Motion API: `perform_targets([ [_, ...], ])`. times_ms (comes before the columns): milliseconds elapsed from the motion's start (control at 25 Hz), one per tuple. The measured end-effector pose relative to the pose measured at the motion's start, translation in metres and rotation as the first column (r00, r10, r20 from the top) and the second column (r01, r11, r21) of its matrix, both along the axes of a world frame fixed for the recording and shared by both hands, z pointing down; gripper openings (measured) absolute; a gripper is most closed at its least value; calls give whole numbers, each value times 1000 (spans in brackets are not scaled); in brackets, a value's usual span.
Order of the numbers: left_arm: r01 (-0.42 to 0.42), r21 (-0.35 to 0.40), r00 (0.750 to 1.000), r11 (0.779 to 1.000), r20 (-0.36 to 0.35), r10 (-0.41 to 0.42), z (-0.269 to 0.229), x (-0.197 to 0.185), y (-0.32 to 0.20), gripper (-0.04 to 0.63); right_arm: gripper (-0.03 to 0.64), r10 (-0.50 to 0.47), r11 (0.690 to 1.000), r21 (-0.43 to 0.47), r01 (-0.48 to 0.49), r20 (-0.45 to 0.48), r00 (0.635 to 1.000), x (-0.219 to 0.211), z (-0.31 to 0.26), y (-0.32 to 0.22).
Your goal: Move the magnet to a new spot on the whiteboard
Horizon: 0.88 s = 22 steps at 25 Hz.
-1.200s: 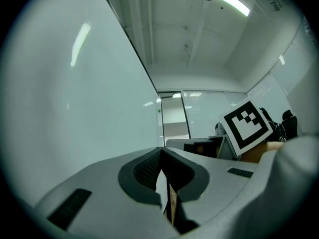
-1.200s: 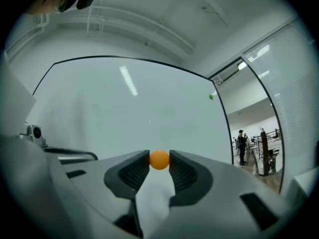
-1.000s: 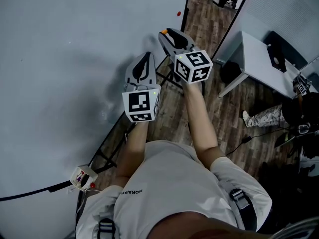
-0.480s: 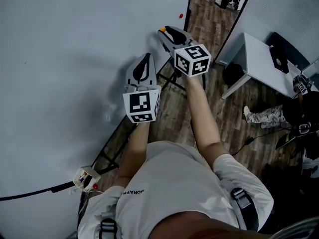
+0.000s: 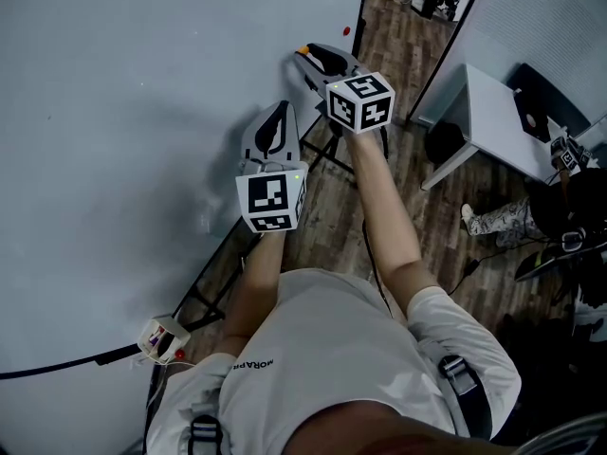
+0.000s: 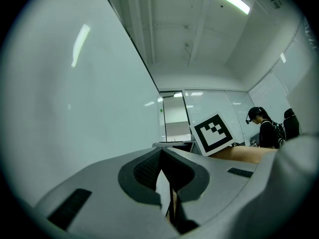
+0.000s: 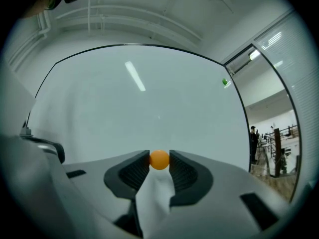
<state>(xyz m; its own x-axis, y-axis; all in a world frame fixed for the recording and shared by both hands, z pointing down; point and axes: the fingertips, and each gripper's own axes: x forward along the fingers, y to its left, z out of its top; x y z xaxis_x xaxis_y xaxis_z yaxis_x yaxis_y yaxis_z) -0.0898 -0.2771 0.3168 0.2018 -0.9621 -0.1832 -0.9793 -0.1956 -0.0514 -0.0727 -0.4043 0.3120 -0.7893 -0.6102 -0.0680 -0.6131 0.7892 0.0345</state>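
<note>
A small orange ball-shaped magnet (image 7: 159,160) sits pinched between the tips of my right gripper (image 7: 159,158), just in front of the whiteboard (image 7: 149,108). In the head view the right gripper (image 5: 305,55) points at the whiteboard (image 5: 114,112) near its right edge, with the orange magnet (image 5: 303,50) at its tip. My left gripper (image 5: 277,114) hovers lower, close to the board, with its jaws shut on nothing. In the left gripper view the left gripper (image 6: 160,152) shows closed pads, and the whiteboard (image 6: 75,108) fills the left side.
A small red dot (image 5: 346,30) and a green dot (image 7: 225,82) mark the board's right edge. The board's black stand legs (image 5: 322,150) lie below my hands. A grey desk (image 5: 493,112) and a seated person (image 5: 569,207) are to the right. A small box with a cable (image 5: 159,337) hangs lower left.
My right gripper has moved up and a little left toward the whiteboard with the orange magnet still in it. The left gripper has stayed in place.
</note>
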Motion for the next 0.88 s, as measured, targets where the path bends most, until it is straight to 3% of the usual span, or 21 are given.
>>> perform_targets([
  [880,0,-18,1000,1000,17,1,9,-1,-8,3,130,-58,998,-24,57,-24,998,-21,7,-27],
])
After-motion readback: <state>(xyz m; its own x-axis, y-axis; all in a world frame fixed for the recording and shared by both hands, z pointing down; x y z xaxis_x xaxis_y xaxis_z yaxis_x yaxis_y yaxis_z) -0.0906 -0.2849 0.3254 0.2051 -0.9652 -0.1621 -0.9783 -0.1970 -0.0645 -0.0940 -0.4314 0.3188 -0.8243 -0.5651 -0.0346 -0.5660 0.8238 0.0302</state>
